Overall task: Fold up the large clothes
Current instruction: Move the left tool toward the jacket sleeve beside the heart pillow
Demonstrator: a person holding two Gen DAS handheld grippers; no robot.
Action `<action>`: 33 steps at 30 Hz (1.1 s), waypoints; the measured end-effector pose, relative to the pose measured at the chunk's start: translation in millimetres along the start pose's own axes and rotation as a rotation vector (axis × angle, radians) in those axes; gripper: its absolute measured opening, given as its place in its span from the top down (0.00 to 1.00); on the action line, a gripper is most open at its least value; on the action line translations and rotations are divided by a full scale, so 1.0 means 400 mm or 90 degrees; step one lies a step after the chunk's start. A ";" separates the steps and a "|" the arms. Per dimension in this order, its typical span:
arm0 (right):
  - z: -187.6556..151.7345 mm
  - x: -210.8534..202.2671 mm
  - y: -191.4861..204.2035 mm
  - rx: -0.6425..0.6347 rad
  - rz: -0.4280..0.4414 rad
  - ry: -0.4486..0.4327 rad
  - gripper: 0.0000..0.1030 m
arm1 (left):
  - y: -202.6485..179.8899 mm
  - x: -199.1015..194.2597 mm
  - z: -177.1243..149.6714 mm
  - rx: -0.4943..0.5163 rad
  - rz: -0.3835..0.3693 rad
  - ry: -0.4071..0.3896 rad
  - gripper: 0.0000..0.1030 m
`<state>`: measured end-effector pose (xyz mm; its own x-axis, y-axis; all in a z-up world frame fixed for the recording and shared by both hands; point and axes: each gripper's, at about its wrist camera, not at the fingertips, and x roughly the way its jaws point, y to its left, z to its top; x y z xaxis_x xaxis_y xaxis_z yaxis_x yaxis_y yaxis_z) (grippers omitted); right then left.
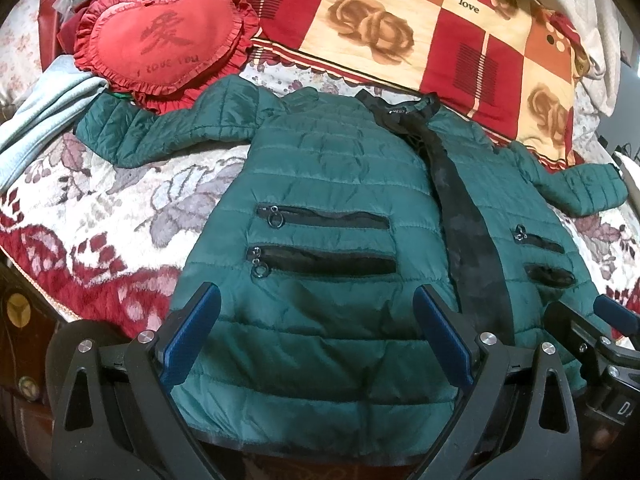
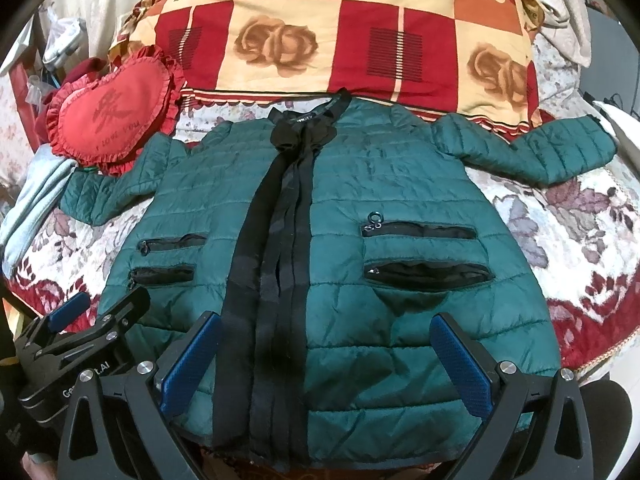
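Observation:
A dark green quilted jacket (image 1: 320, 184) lies flat and face up on the bed, both sleeves spread out sideways; it also shows in the right wrist view (image 2: 384, 184). A black front band (image 2: 272, 248) runs down its middle, with zip pockets on each side. My left gripper (image 1: 318, 304) is open and empty above the jacket's lower left panel. My right gripper (image 2: 326, 332) is open and empty above the lower right panel near the hem. The right gripper shows at the right edge of the left view (image 1: 612, 320), and the left gripper at the lower left of the right view (image 2: 80, 316).
A red heart-shaped cushion (image 1: 160, 40) lies by the left sleeve. A red and cream checked pillow (image 2: 340, 40) lies just beyond the collar. A pale grey garment (image 1: 44, 108) is bunched at the far left. The floral bedspread (image 2: 560, 220) runs to the bed edge on both sides.

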<state>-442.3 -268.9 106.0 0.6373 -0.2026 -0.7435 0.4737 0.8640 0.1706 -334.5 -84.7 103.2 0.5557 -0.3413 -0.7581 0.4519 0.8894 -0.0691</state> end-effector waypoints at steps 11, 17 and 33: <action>0.072 0.002 0.013 0.005 0.023 0.024 0.00 | 0.006 0.029 0.037 0.001 0.011 -0.006 0.06; 0.115 0.031 0.034 -0.027 0.008 0.021 0.00 | 0.022 0.050 0.063 -0.005 0.026 -0.011 0.06; 0.195 0.161 0.051 -0.025 0.006 0.051 0.00 | 0.042 0.136 0.156 -0.010 0.052 -0.007 0.06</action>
<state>-344.2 -300.1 112.1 0.5903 -0.1579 -0.7916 0.4424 0.8835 0.1537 -253.1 -107.4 101.3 0.5982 -0.2702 -0.7544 0.3939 0.9190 -0.0169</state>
